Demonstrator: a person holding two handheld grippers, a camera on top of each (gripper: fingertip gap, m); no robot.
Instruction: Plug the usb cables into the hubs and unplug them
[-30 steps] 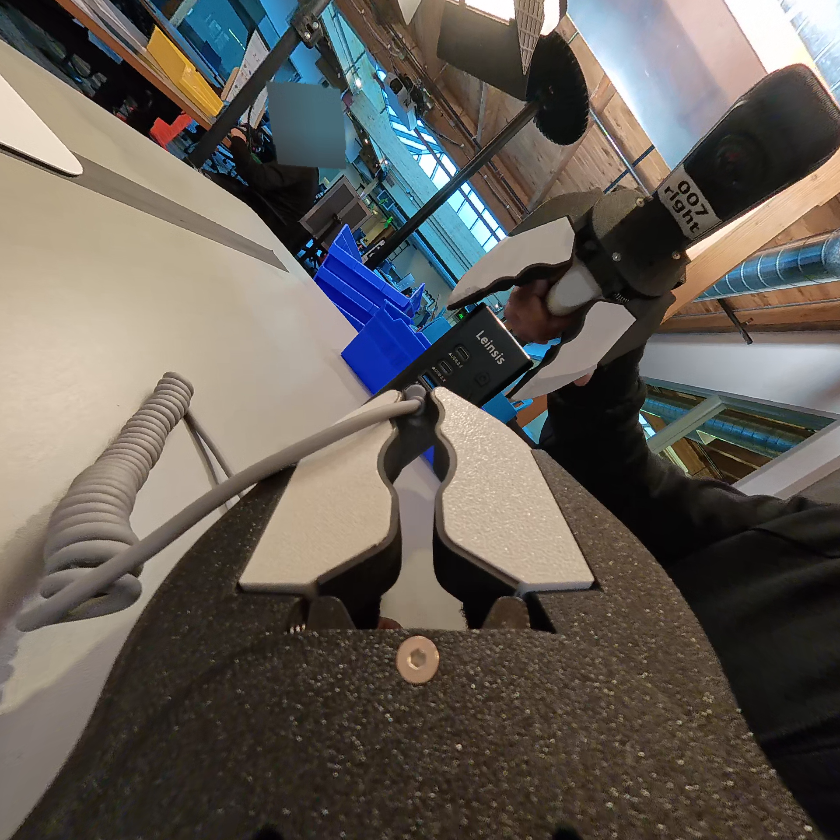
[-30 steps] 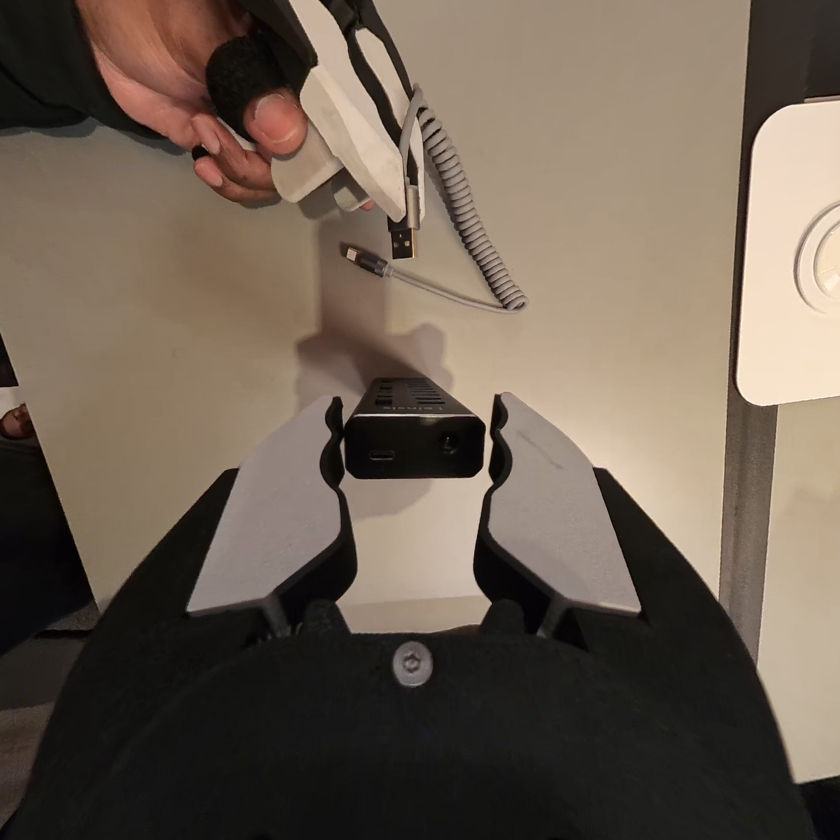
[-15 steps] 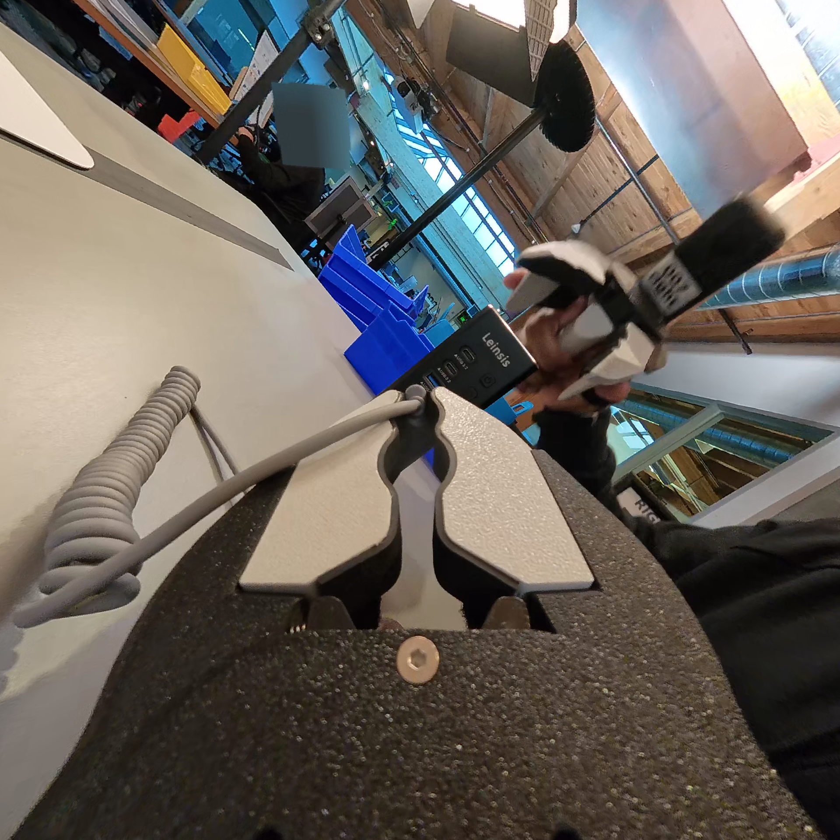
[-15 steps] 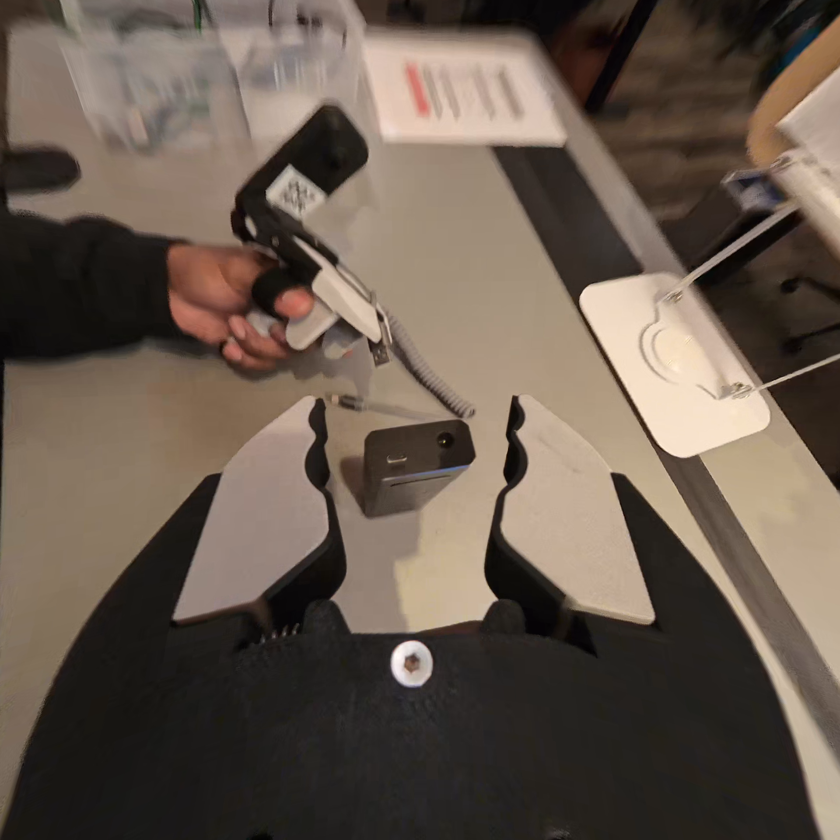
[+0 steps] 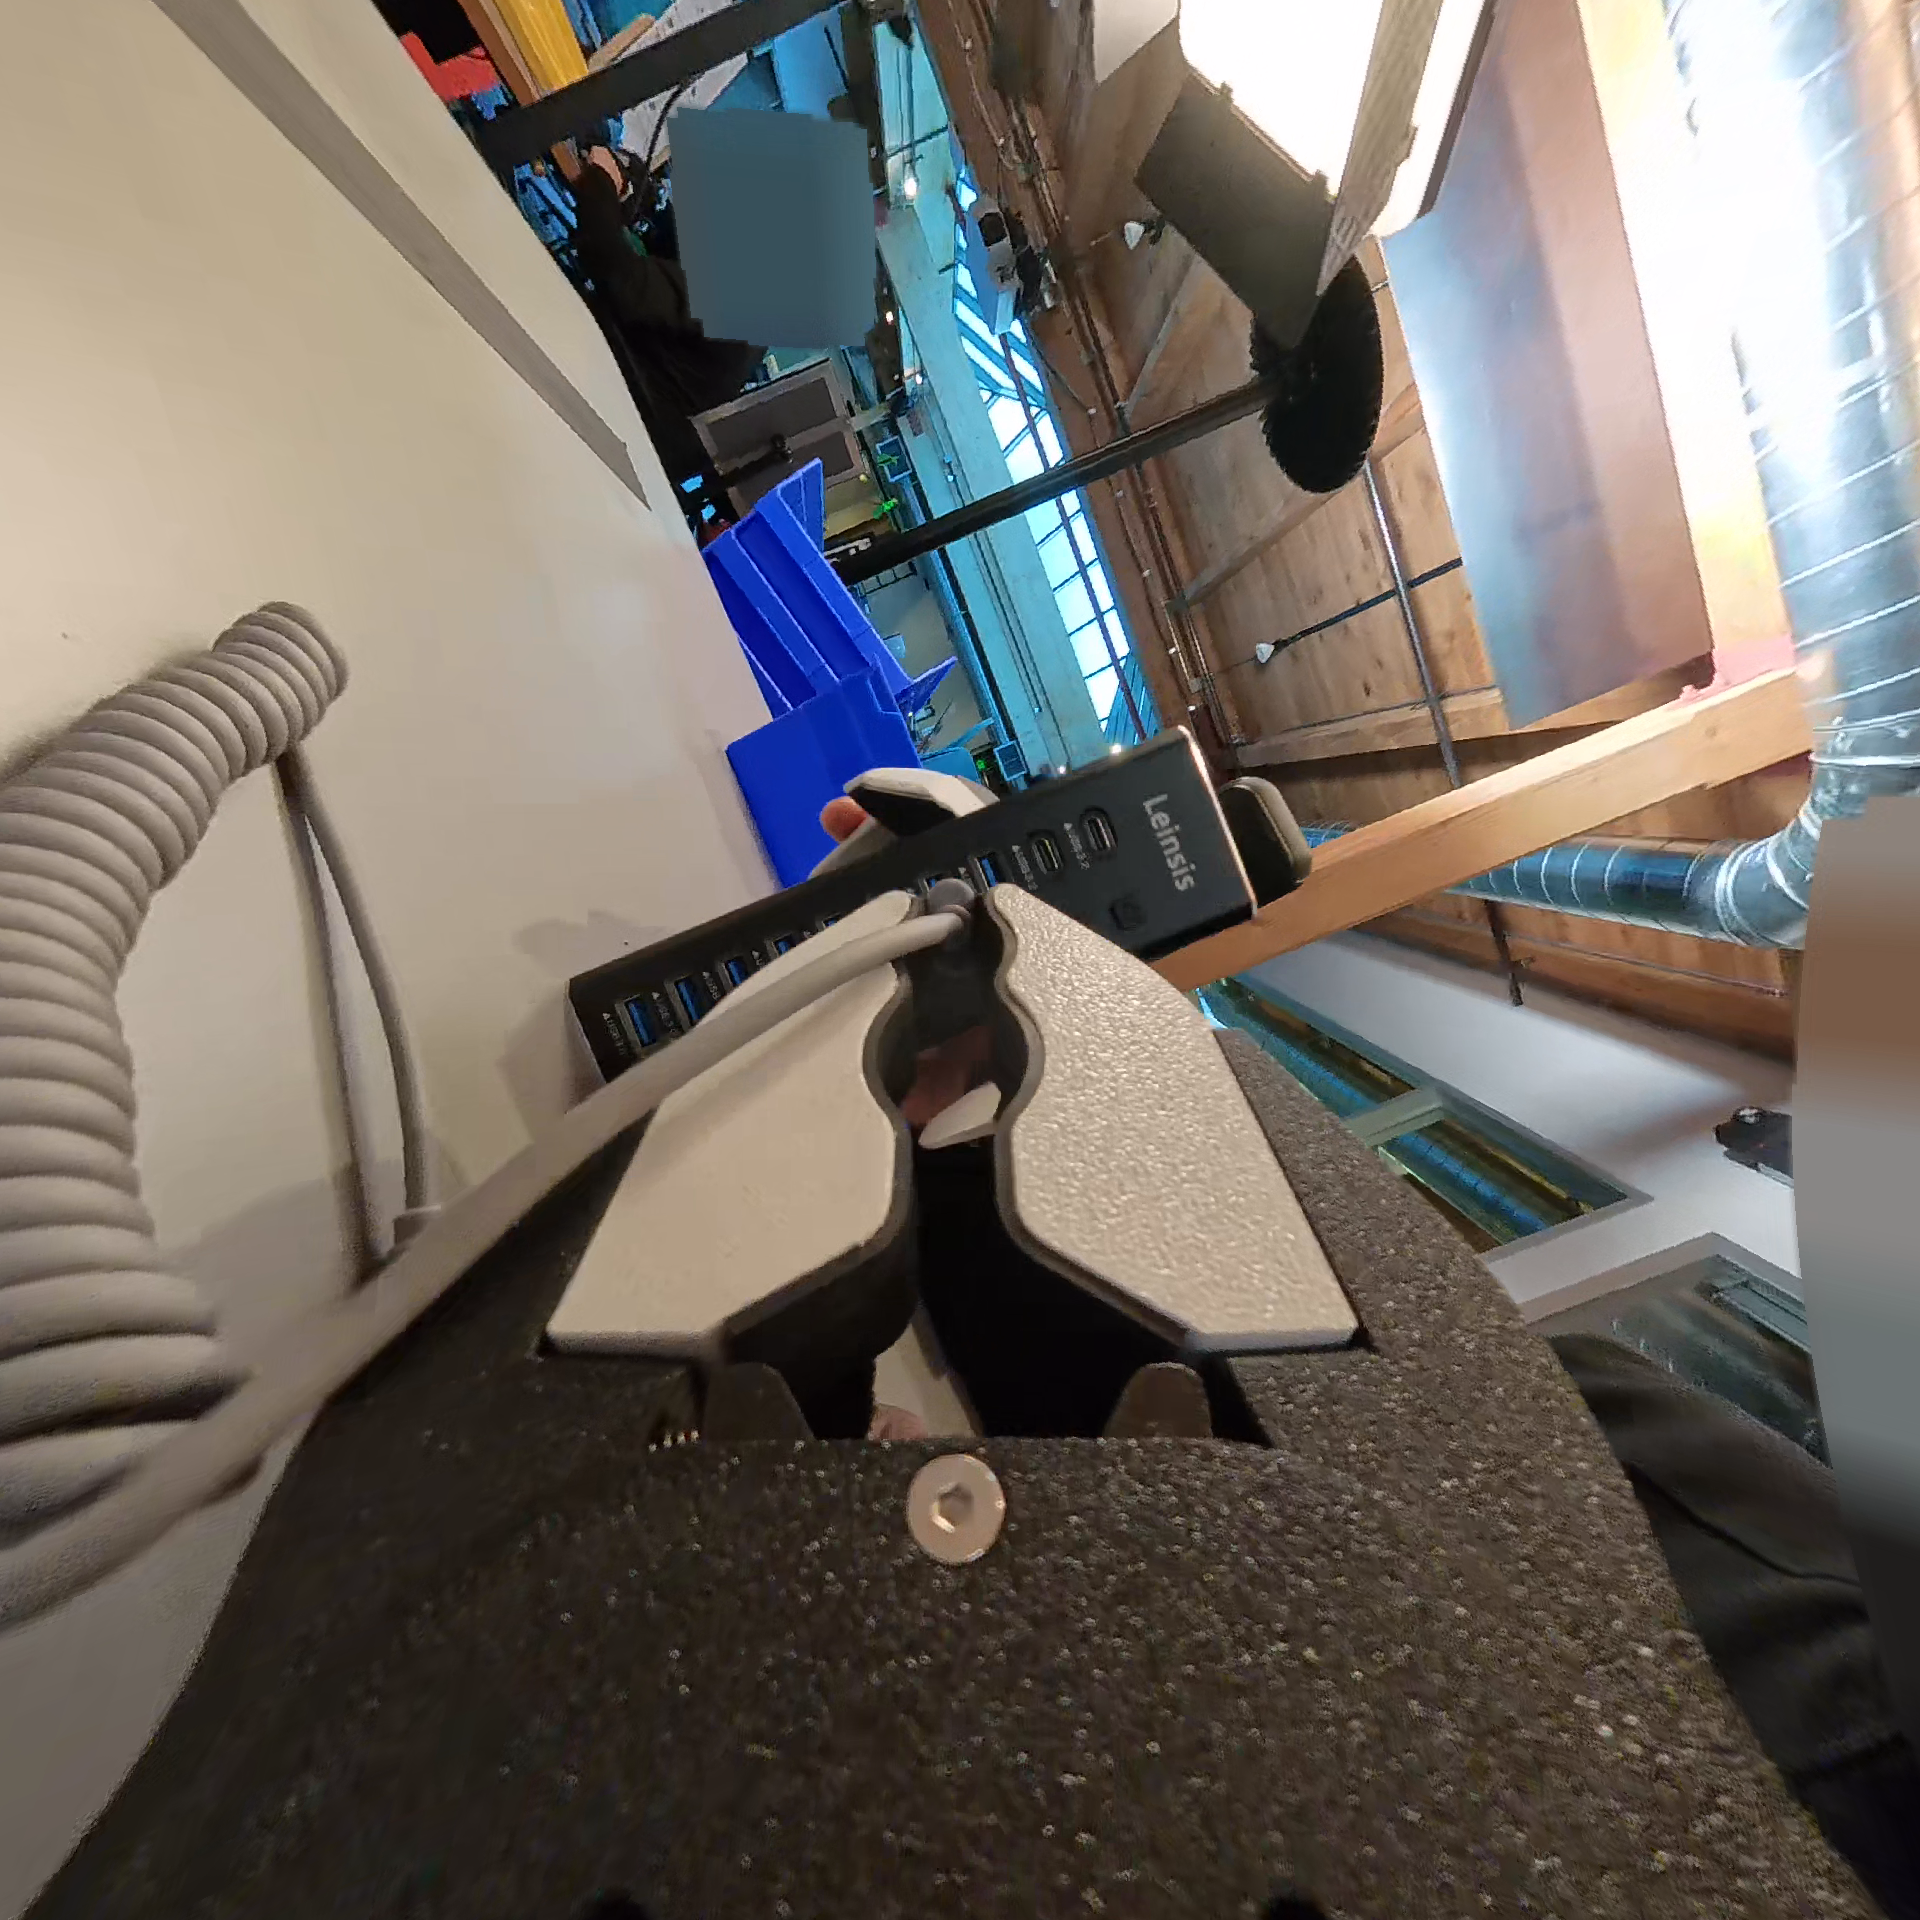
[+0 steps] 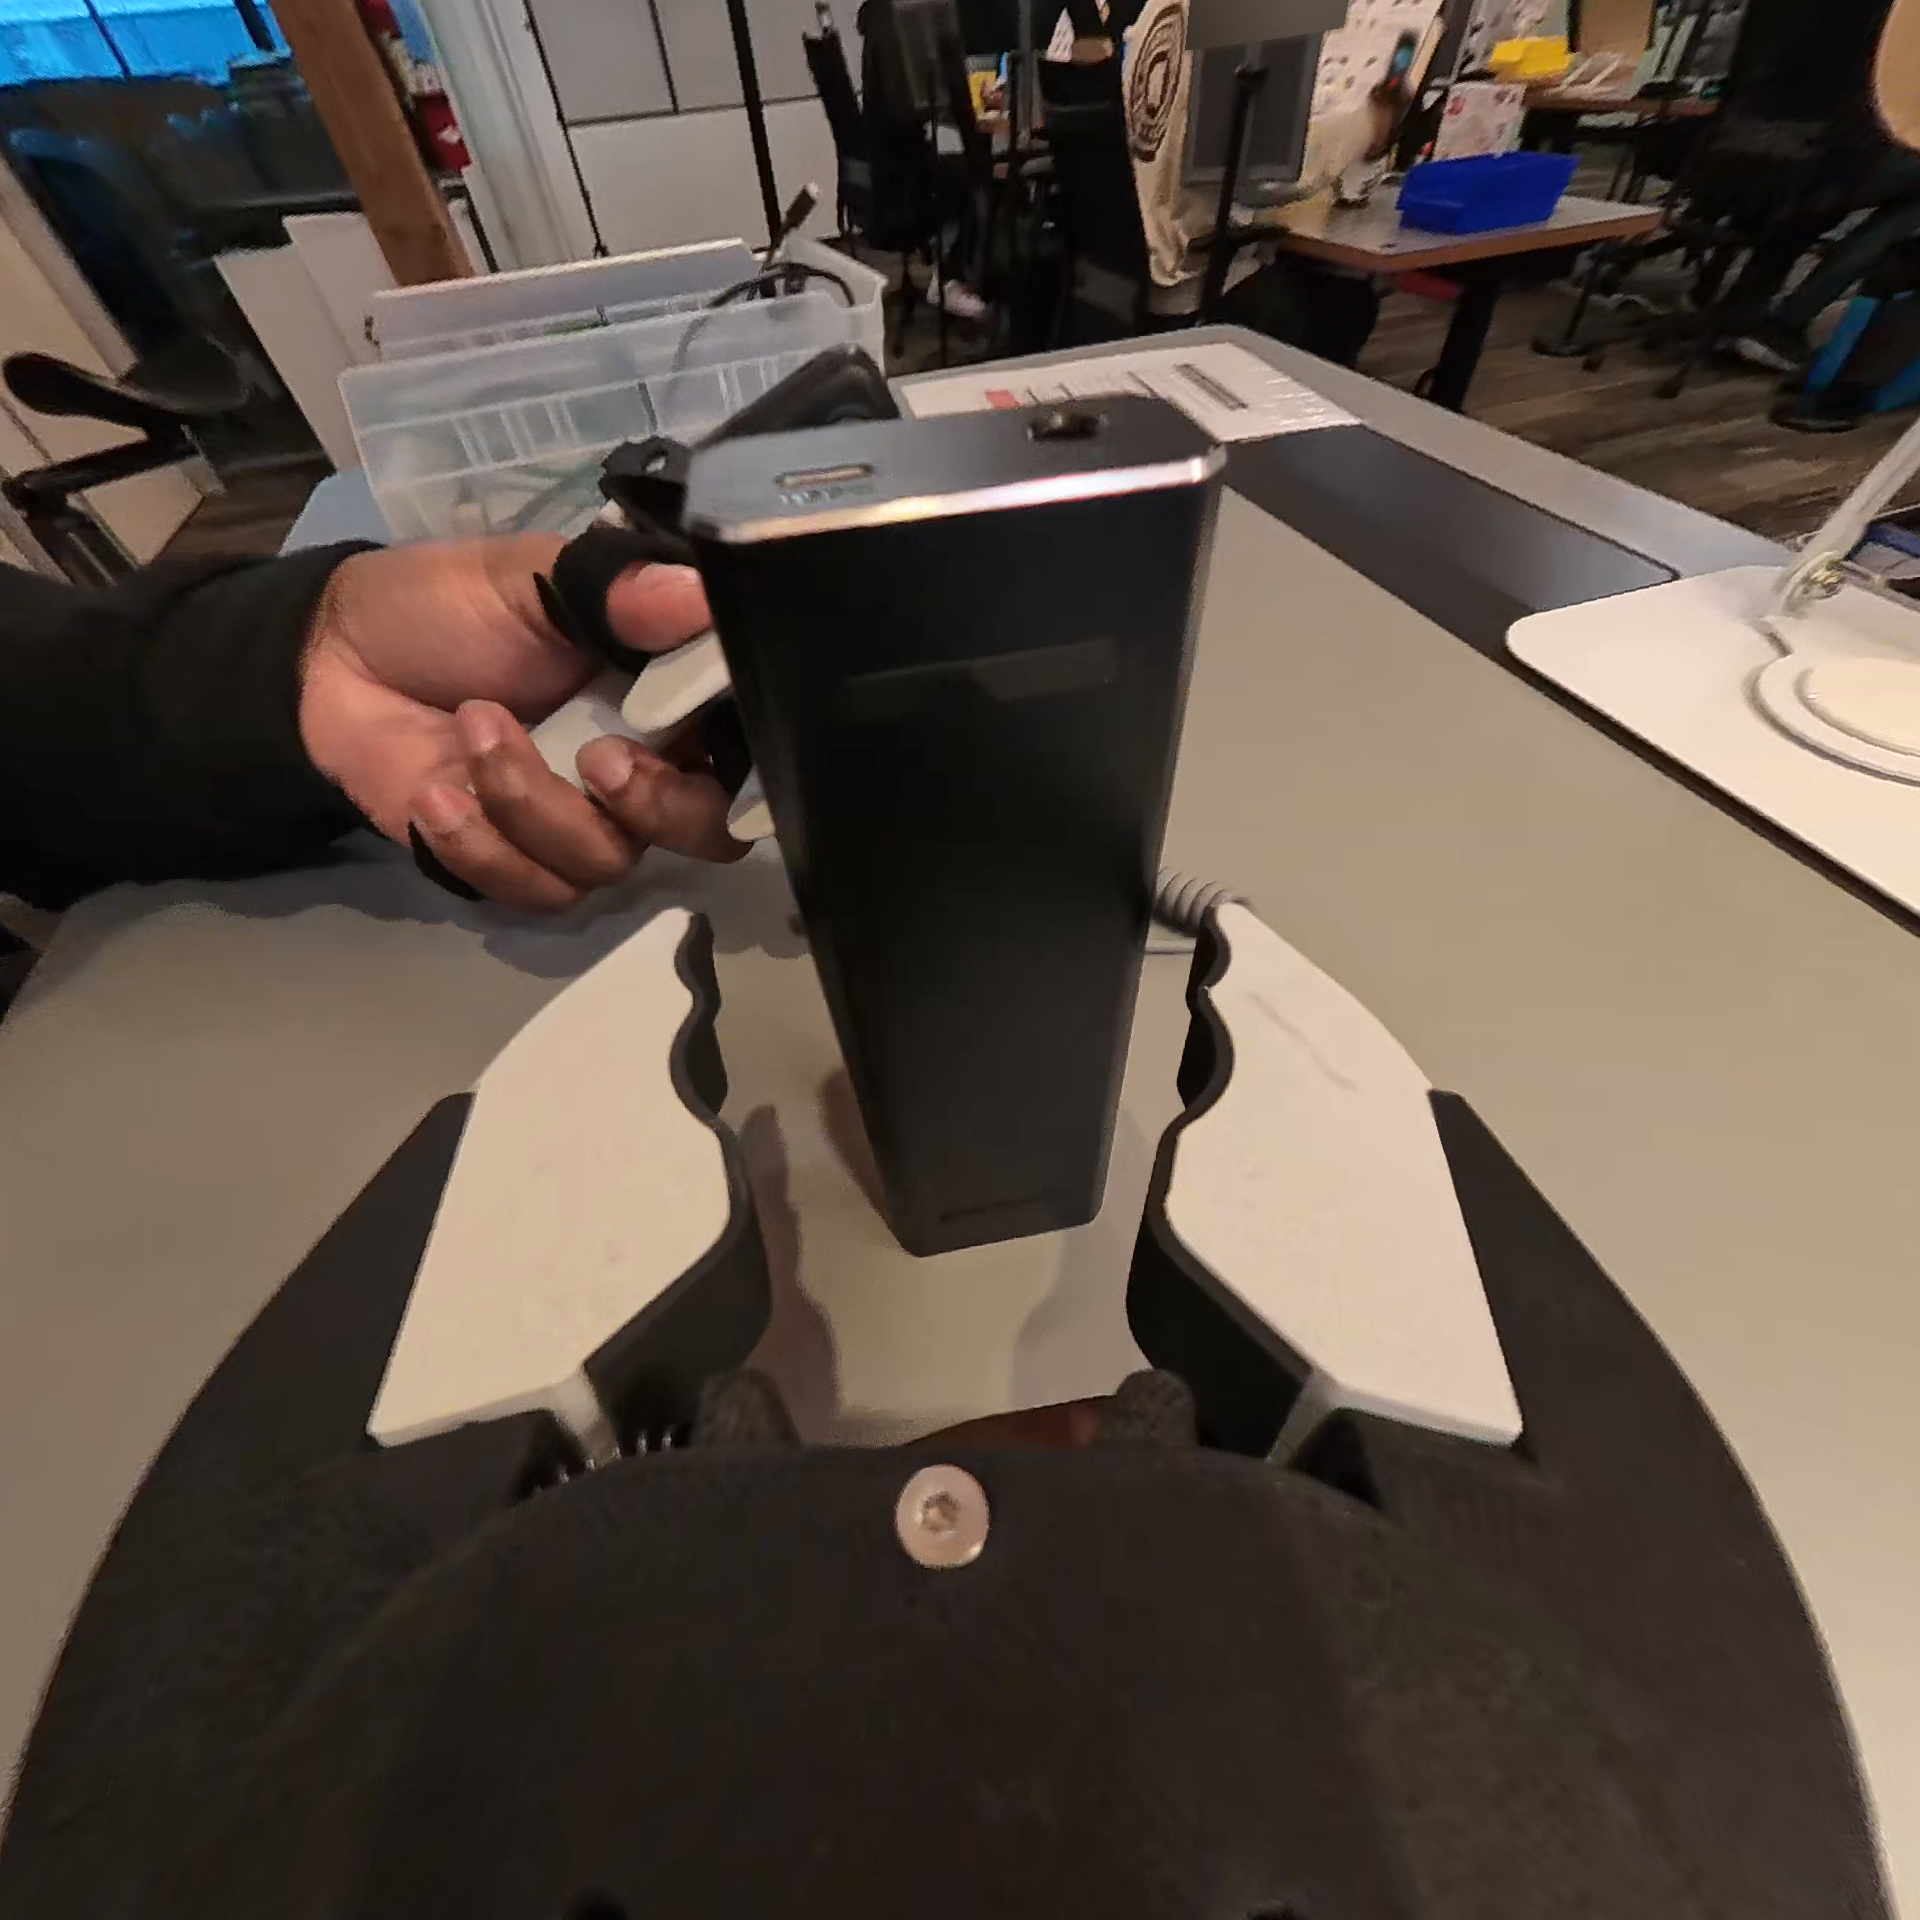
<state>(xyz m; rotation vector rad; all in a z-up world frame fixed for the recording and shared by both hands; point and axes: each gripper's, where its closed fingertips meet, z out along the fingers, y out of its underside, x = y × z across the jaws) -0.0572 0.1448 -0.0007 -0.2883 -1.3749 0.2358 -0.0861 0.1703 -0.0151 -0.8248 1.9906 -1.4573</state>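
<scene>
- One black hub (image 6: pixel 966 831) stands on end at frame centre on the tabletop (image 6: pixel 1455 987), between the right gripper (image 6: pixel 951 997)'s spread fingers, untouched: rigid, smooth, likely tippy; grip its flat sides low.
- Coiled grey cable (image 5: pixel 94 935), springy, lower left; the left gripper (image 5: pixel 951 935)'s fingers pinch its plug end against the hub's ports.

The USB hub (image 6: pixel 961 831) stands on end on the bench (image 6: pixel 1455 1039), between the spread fingers (image 6: pixel 582 1174) of the right gripper (image 6: pixel 951 997), touching neither. Behind the hub and to its left, a hand (image 6: pixel 468 707) holds the left gripper (image 5: pixel 951 935), whose fingers (image 5: pixel 1122 1122) are closed on the USB cable (image 5: pixel 810 987) close before the hub's port face (image 5: pixel 904 925). The cable's coiled part (image 5: pixel 94 935) lies on the bench to the left. A clear storage box (image 6: pixel 582 416) sits at the bench's far edge; a flat stand base (image 6: pixel 1714 707) lies far right.
</scene>
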